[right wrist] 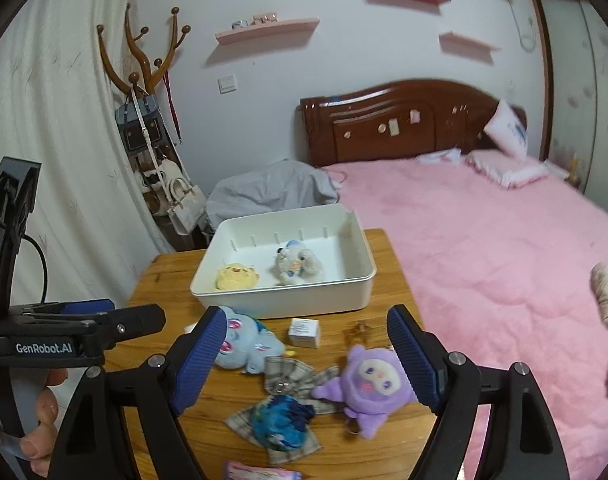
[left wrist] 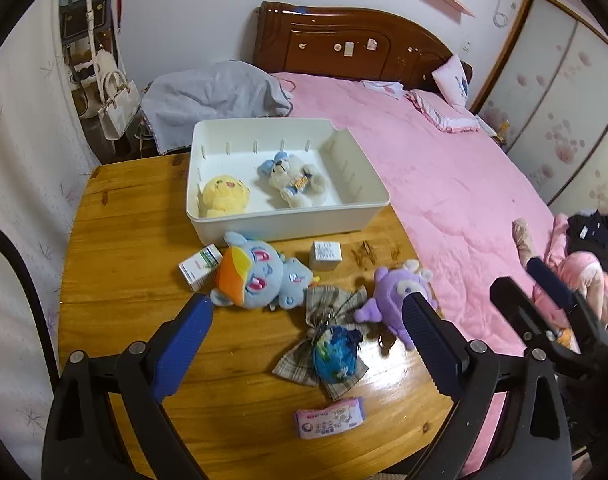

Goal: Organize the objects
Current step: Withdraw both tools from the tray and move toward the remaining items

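A white bin [left wrist: 295, 222] [right wrist: 304, 294] stands at the far side of the wooden table [left wrist: 123, 264] [right wrist: 163, 276]. It holds a yellow plush [left wrist: 223, 196] [right wrist: 236, 276] and a white bear [left wrist: 293, 180] [right wrist: 297, 266]. In front lie a blue plush [left wrist: 259, 276] [right wrist: 243, 344], a purple plush [left wrist: 388, 296] [right wrist: 370, 384], plaid bows with a blue bundle [left wrist: 336, 352] [right wrist: 281, 420], two small boxes [left wrist: 199, 266] [left wrist: 326, 255] [right wrist: 303, 332] and a tissue pack [left wrist: 330, 418]. My left gripper [left wrist: 306, 328] is open above the bows. My right gripper [right wrist: 306, 344] is open above the toys; it also shows in the left wrist view [left wrist: 520, 284].
A pink bed [left wrist: 444, 184] [right wrist: 484, 248] runs along the table's right edge. A grey cloth heap [left wrist: 215, 96] [right wrist: 271, 192] lies behind the bin. A coat rack with bags [right wrist: 151, 140] stands at the back left by the curtain.
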Available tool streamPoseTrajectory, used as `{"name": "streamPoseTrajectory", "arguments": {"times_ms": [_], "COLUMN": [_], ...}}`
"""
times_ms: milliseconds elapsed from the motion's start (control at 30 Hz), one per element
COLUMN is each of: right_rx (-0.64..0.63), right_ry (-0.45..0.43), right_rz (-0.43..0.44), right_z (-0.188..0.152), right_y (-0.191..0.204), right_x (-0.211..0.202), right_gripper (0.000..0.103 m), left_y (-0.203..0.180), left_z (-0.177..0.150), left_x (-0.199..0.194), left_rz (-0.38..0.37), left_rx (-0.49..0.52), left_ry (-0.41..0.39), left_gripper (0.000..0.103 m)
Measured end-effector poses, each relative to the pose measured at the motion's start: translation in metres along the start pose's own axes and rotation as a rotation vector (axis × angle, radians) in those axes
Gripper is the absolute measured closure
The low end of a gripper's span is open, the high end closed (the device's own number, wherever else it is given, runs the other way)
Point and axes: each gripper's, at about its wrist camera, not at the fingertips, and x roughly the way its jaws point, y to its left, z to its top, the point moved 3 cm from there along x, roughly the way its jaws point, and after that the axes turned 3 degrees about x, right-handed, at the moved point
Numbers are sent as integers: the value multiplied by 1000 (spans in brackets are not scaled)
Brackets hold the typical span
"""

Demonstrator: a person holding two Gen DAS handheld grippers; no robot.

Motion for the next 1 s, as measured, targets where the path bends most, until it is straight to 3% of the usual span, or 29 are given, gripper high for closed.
{"name": "streamPoseTrajectory", "arguments": {"times_ms": [167, 667, 800, 1000], "right_rx": [-20, -9, 29, 38], "right_ry": [-14, 135, 165, 203], "right_rz": [-73, -78, -58, -103], "right_z": [-17, -63, -71, -83], "right_y": [-6, -31, -37, -49], "right_x": [-2, 23, 27, 38], "right_gripper": [20, 20, 20, 20], "left_y": [-14, -36, -41, -46], "left_z": [-21, -73, -85, -105], "left_x": [4, 38, 45, 59], "left_rz": [3, -66, -68, -57], "left_rx": [64, 214, 271, 345], "left_ry": [-12, 66, 91, 125], "left_gripper": [6, 7, 7, 7]}}
